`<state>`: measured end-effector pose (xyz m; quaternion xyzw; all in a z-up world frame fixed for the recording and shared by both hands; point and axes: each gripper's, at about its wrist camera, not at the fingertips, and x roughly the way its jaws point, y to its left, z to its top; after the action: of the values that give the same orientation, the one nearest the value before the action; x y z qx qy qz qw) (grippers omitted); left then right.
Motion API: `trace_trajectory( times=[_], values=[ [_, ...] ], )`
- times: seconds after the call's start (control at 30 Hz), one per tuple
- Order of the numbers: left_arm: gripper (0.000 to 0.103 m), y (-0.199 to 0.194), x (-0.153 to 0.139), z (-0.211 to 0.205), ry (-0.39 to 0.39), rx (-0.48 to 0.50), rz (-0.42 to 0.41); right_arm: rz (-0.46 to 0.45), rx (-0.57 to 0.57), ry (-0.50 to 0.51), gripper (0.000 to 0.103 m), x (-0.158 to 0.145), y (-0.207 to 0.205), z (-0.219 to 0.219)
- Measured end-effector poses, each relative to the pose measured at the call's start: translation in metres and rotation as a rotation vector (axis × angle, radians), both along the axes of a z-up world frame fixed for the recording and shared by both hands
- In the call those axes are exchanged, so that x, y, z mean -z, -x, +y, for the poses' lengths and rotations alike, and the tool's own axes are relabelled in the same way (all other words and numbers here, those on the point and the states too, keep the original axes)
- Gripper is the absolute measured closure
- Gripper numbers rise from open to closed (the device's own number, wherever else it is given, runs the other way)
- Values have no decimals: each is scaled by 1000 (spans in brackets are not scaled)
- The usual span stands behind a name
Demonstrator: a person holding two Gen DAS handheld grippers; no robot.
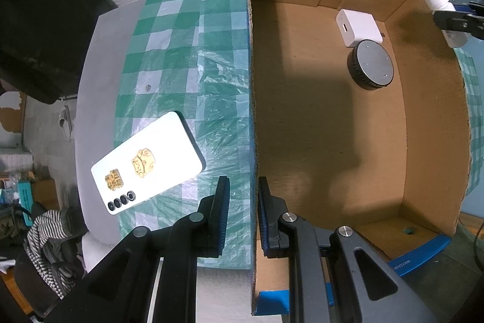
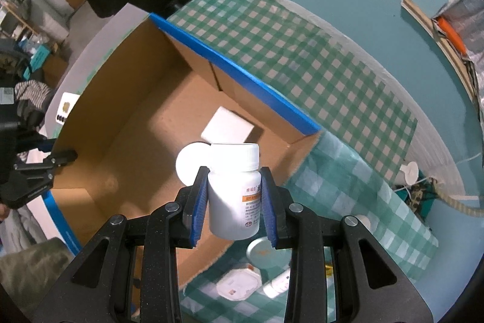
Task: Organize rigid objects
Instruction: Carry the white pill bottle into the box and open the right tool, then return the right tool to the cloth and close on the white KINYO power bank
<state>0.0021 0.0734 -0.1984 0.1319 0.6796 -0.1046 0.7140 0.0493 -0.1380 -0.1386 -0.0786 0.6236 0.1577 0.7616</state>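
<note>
Right gripper (image 2: pixel 234 196) clamped on white pill bottle (image 2: pixel 234 196); left gripper (image 1: pixel 243 214) pinching the box wall.

Bottle upright between the blue pads (image 2: pixel 198 209), lower centre of the right wrist view, above the near edge of the cardboard box (image 2: pixel 121 99). Left jaws straddle the box's side wall (image 1: pixel 251 111), bottom centre of the left wrist view, closed on it. Inside the box, upper right: white adapter (image 1: pixel 358 26) touching a round black puck (image 1: pixel 370 65). White phone (image 1: pixel 148 162) lies outside on the checked cloth (image 1: pixel 187 56), lower left.
</note>
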Motion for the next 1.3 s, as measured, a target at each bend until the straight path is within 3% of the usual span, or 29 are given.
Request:
trace_trajectory(
  times=[0.4,0.57,0.9,1.3],
  values=[
    [86,1,0,-1,0,1,2,40,-1,25,72,22,-1,5],
    [86,2,1,-1,-1,2,2,32,6,25,72,19,0,4],
    [86,4,1,-3,-3,8,-2,16,15,26,61,11,3,2],
    [86,4,0,-3,-4,10,-2,-1,34,9,59,-5,6,-5]
  ],
)
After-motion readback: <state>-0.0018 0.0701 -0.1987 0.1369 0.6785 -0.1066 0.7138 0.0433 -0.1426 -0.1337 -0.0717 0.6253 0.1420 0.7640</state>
